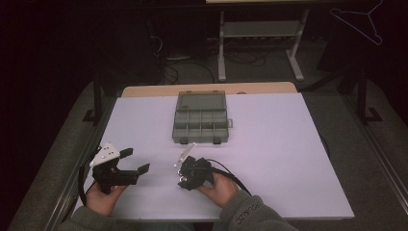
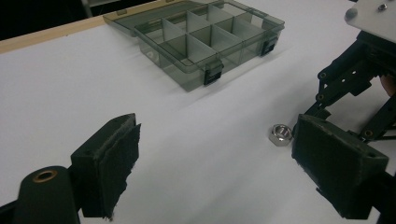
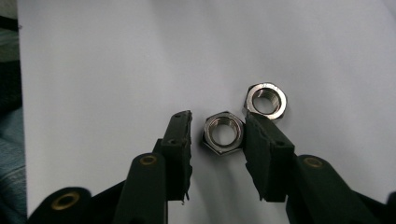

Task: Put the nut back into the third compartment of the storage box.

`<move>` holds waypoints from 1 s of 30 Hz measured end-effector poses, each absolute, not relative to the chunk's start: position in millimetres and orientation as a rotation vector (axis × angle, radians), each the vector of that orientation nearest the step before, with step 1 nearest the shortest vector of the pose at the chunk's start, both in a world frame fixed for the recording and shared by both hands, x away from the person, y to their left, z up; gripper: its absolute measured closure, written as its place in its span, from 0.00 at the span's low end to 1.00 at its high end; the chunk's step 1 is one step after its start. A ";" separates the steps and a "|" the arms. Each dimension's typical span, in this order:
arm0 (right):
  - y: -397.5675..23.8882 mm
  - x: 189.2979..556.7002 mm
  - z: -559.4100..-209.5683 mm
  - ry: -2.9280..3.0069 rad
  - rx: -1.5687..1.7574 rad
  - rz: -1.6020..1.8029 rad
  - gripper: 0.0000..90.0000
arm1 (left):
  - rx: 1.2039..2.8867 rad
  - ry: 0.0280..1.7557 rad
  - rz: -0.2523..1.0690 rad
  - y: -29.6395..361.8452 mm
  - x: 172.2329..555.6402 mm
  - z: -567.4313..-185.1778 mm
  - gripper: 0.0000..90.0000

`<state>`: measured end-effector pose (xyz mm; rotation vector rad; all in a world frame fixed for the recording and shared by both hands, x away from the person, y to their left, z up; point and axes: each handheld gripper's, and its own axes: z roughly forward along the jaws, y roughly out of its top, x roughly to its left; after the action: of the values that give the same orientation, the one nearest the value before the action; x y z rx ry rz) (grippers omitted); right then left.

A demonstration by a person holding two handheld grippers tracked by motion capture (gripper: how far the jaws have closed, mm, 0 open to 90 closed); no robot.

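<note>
1. Right gripper [image 3: 218, 128] points down at the white table [image 1: 288, 154] – jaws straddle a steel nut [image 3: 223, 132]; the right pad touches its edge, a gap shows at the left pad, so not gripped yet.
2. Second nut [image 3: 266, 100] lies flat just beyond the right jaw.
3. Left gripper [image 2: 215, 158] is released, jaws wide, nothing between them.
4. Grey compartment box [image 1: 200, 118] sits open, farther up the table – well apart from both nuts.

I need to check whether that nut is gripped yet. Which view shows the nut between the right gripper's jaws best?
The right gripper view: the nut lies flat on the table between the jaws, one touching it, a gap at the other. The left gripper view shows one nut, small. In the high view the right gripper hides it.
</note>
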<state>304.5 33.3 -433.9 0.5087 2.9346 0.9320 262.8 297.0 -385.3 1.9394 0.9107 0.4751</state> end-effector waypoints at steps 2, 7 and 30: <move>34.4 303.0 -433.7 2.916 0.491 0.914 0.71 | 1.940 0.910 0.477 297.6 262.6 -384.9 0.16; 34.4 303.0 -433.5 2.905 0.473 0.901 0.76 | 1.933 0.912 0.479 298.3 262.0 -384.6 0.16; -11.5 346.3 -383.1 2.900 0.575 1.011 0.77 | 1.943 0.916 0.479 300.0 262.0 -384.2 0.16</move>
<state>346.3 -11.5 -383.1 0.5748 2.8997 1.0111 262.0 300.0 -384.2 1.9435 0.9164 0.4791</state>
